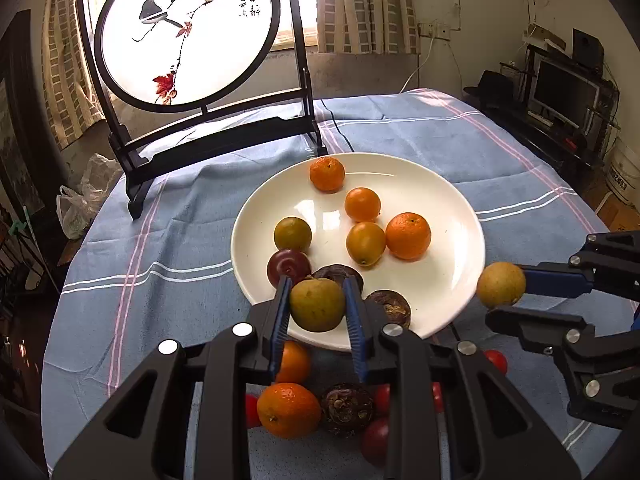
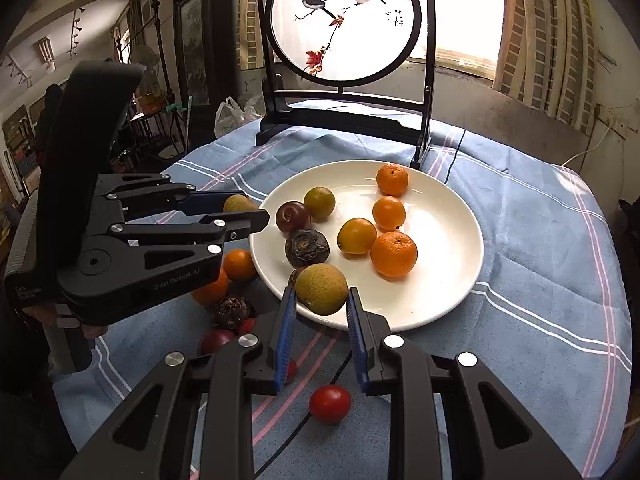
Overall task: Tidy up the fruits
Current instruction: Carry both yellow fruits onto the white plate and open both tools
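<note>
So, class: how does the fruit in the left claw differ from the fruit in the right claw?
The left claw's fruit looks greener and smoother; the right claw's fruit looks browner and rougher. The left one hangs over the white plate's near-left rim, the right one over its near-right rim. Both are round, pinched between blue pads.

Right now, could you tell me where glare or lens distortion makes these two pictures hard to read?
Left wrist view: the backlit round screen is blown out to white, a window reflection glares on the plate, and the fisheye bends the tablecloth stripes. Right wrist view: the window is overexposed beside the screen, the corners are black, and the plate shows little glare.
</note>
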`<state>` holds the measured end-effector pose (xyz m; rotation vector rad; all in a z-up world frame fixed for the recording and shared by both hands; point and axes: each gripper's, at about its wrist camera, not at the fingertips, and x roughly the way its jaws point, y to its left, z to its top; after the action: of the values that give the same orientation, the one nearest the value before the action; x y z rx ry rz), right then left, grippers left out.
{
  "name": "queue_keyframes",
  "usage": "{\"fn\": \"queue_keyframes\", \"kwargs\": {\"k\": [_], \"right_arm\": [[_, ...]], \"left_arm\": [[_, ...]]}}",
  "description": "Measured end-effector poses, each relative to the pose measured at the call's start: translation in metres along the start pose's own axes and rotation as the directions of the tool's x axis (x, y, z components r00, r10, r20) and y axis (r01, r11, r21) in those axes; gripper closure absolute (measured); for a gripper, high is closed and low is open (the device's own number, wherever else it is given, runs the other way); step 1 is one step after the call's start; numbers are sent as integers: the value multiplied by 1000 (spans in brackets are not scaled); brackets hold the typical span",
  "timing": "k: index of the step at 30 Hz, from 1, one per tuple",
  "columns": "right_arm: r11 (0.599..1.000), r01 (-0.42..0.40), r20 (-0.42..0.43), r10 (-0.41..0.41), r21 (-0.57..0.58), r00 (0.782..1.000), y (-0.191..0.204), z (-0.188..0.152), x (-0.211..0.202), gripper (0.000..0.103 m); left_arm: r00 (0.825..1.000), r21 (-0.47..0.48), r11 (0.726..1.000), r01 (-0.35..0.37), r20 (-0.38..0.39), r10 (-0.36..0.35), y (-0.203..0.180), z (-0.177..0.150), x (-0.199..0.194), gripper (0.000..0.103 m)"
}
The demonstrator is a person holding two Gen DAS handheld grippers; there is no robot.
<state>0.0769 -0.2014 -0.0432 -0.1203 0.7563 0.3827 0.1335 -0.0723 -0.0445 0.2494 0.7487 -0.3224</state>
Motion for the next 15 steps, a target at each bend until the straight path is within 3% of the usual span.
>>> {"fn": "queue_keyframes", "kwargs": {"k": [15], "right_arm": [[1000, -19, -45, 19, 1, 999, -4, -3, 22, 77]], "left_arm": [[999, 7, 1000, -5, -32, 5, 3, 0, 20, 77]]}}
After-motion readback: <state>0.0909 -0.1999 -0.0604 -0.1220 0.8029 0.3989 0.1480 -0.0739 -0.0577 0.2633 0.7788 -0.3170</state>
